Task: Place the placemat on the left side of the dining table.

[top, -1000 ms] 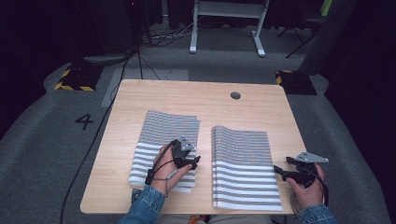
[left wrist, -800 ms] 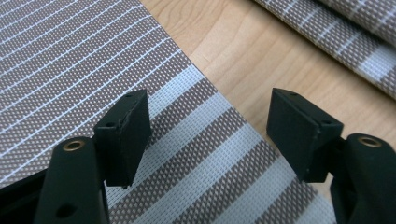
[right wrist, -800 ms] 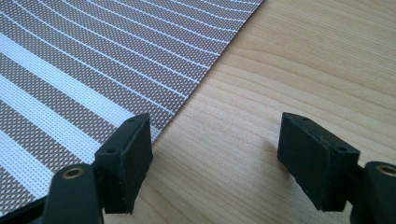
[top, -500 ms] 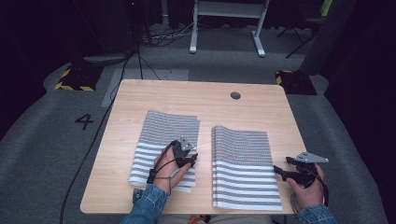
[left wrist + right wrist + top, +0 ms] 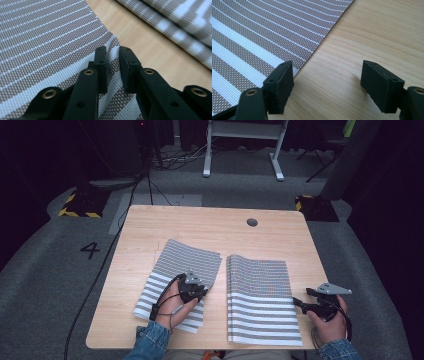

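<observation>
High view, items listed by size.

1. Counter [image 5: 165,225]: pale wood slab with a small round hole [image 5: 252,222] near its far edge. It carries both mats and both of my grippers.

2. Right mat [image 5: 260,295]: striped woven mat, lying square and flat just to the right of the counter's middle, its near edge close to my side. Fine stripes cover the far half, broad white bands the near half. I see stacked edges along its left side, so I judge it folded or layered.

3. Left mat [image 5: 175,265]: same weave, lying at a slant left of the middle, apart from the right mat with bare wood between. I judge it light, thin and limp, a coarse mesh that should give the jaws good friction. It looks likely to sag or drag if lifted from one point. Best hold: an edge or corner, where the jaws can get under and over the cloth.

4. Left gripper [image 5: 192,290]: on the near right part of the left mat. In the left gripper view its jaws [image 5: 113,67] are nearly together, pinching a raised ridge of the left mat's edge [image 5: 113,41].

5. Right gripper [image 5: 315,305]: on bare wood just beside the right mat's right edge. In the right gripper view its jaws [image 5: 329,82] are spread wide and hold nothing; one jaw sits at the mat's edge [image 5: 312,55], the other over wood.
</observation>
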A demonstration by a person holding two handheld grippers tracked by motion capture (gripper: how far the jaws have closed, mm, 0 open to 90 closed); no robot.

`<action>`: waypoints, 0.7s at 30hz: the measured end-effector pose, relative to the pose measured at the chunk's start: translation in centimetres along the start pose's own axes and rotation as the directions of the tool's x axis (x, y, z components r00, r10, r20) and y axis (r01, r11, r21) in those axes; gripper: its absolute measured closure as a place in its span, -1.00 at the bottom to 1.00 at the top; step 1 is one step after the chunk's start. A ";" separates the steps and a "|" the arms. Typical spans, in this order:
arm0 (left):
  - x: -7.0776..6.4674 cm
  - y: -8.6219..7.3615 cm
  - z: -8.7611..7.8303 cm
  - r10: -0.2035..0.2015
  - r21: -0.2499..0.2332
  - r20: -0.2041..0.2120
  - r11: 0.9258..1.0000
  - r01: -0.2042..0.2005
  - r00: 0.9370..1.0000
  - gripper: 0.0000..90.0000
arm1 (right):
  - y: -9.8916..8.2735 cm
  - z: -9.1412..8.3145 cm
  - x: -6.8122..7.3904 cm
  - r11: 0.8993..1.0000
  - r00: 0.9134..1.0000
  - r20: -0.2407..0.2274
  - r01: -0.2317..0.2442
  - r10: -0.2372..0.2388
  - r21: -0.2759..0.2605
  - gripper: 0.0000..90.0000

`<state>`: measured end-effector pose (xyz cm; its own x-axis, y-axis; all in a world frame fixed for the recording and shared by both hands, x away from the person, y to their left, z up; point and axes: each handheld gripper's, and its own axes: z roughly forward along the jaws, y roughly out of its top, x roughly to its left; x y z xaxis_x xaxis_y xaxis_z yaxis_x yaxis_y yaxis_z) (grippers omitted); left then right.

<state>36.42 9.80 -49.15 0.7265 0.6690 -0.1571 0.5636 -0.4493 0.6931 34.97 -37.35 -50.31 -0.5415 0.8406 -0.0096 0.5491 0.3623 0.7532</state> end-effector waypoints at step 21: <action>-1.2 -0.5 -3.1 0.075 -0.055 -0.004 0.996 -0.075 0.997 0.92 | 0.0 0.0 0.0 1.000 1.000 -0.002 0.005 -0.005 0.002 -0.41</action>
<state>34.06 11.07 -47.11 0.7655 0.6353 -0.1019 0.4849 -0.4655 0.7404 34.95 -37.36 -50.30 -0.5456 0.8380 -0.0115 0.5476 0.3668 0.7521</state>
